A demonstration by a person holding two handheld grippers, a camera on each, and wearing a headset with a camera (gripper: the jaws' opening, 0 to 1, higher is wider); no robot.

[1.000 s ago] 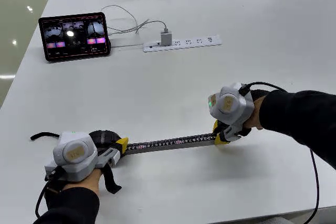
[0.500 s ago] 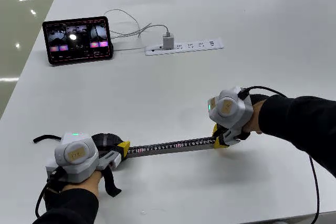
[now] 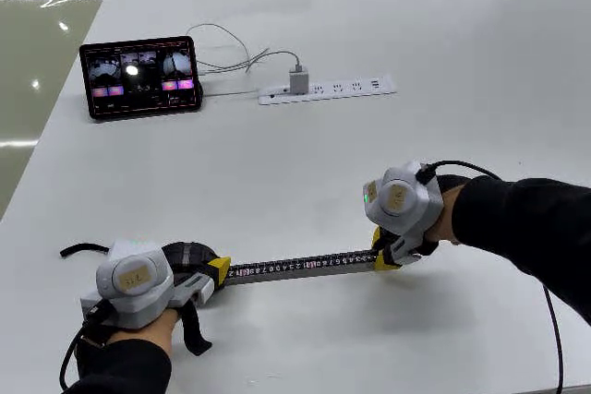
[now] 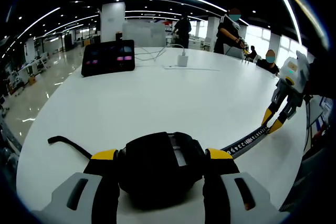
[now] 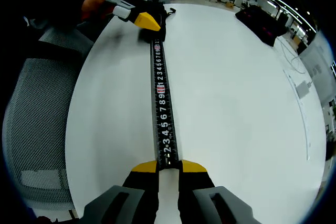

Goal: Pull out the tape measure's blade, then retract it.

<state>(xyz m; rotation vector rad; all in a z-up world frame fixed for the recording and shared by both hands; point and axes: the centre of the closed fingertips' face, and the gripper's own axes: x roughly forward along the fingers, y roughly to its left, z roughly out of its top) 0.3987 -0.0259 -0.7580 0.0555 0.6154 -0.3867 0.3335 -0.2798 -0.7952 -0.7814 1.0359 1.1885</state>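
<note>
Tape measure [image 4: 160,166], rounded and black

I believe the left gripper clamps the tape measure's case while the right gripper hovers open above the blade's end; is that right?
Not quite: the right gripper is shut on the end of the blade, as the right gripper view shows. The left gripper does clamp the case.
</note>
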